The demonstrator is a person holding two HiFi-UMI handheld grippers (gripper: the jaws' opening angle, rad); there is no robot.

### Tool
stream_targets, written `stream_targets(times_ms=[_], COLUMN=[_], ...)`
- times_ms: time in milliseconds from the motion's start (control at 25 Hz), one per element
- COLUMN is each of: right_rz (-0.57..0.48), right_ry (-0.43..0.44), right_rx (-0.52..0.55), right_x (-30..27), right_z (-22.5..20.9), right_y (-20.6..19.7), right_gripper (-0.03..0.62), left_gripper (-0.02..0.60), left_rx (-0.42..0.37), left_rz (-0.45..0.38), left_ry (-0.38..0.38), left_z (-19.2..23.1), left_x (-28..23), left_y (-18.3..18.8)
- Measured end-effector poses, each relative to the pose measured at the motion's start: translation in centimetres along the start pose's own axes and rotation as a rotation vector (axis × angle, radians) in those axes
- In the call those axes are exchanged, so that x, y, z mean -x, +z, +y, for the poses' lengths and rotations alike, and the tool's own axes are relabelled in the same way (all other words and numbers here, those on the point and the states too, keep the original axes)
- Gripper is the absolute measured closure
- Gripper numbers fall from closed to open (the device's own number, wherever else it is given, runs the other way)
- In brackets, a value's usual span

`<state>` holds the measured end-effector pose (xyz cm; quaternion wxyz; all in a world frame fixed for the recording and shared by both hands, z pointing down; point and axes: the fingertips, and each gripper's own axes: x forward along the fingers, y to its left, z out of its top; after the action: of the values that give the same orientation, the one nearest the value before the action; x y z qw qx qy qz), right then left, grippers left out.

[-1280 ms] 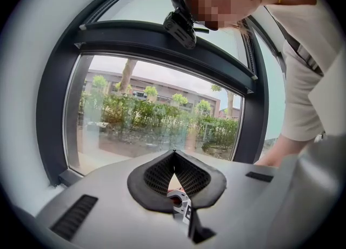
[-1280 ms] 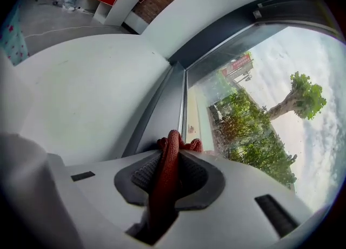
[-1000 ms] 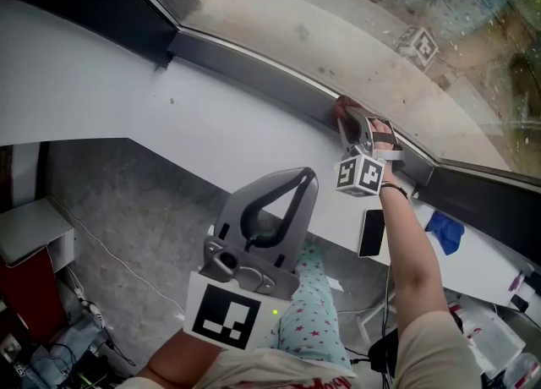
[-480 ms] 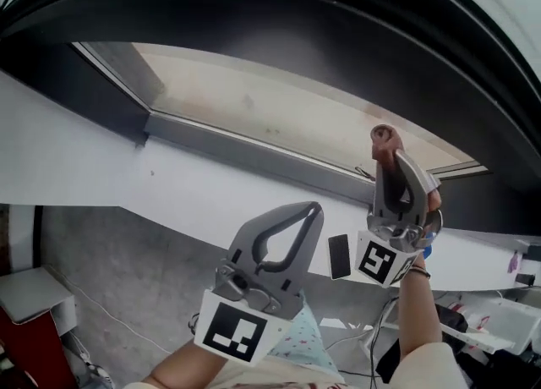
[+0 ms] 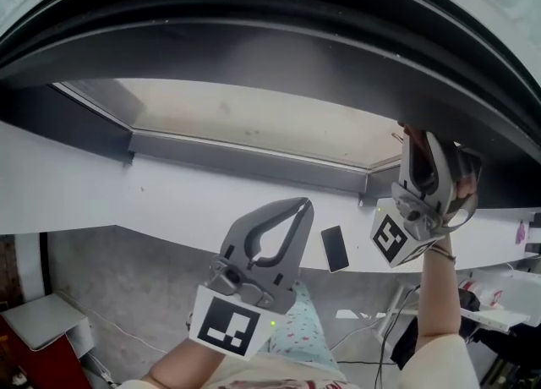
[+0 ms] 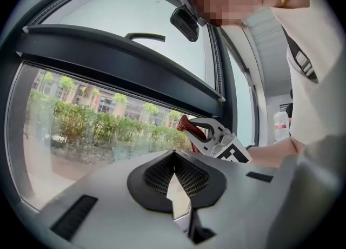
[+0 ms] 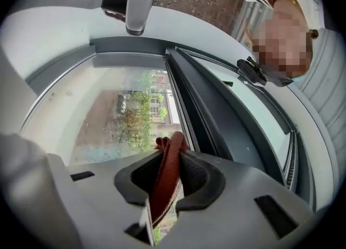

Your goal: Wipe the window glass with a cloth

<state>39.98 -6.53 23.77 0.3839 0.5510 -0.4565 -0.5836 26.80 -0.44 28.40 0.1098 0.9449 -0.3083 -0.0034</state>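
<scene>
I'm working the glass (image 5: 245, 121), spreading across twelve o'clock. At three o'clock, the right hand-held gripper (image 5: 416, 144) is pinching the red cloth (image 7: 166, 180) by the frame. It's wanting flat, even contact, I judge. The left hand-held gripper (image 6: 174, 158) is sitting pressed together, empty. Nothing readable is showing.

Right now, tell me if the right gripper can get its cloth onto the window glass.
Probably yes. The right gripper is shut on the red cloth and sits close to the glass beside the dark frame, with nothing visible between them.
</scene>
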Motion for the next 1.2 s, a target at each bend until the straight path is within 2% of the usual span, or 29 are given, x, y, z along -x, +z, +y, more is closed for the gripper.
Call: stream_targets(times_ms=[200, 520, 760, 1000, 1200], right_rz=[-0.056, -0.144, -0.185, -0.22, -0.273], right_ry=[-0.032, 0.031, 0.113, 0.161, 0.253], right_rx=[-0.016, -0.046, -0.073, -0.12, -0.083], right_x=[-0.8, -0.4, 0.0, 0.4, 1.7], right_z=[1.0, 4.4, 8.5, 12.4, 17.3], right_y=[0.6, 1.5, 2.4, 3.6, 4.7], right_gripper=[0.508, 0.507, 0.507, 0.505, 0.505], left_gripper=[0.56, 0.56, 0.56, 0.56, 0.56], left_rx=[-0.015, 0.002, 0.015, 0.044, 0.054], left_rz=[0.02, 0.031, 0.041, 0.067, 0.077], left_ry=[-0.007, 0.014, 0.055, 0.102, 0.127], left_z=[-0.1, -0.1, 0.9, 2.0, 2.7], left_x=[-0.1, -0.4, -0.6, -0.2, -0.2], left_y=[-0.5, -1.2, -2.6, -4.9, -6.2])
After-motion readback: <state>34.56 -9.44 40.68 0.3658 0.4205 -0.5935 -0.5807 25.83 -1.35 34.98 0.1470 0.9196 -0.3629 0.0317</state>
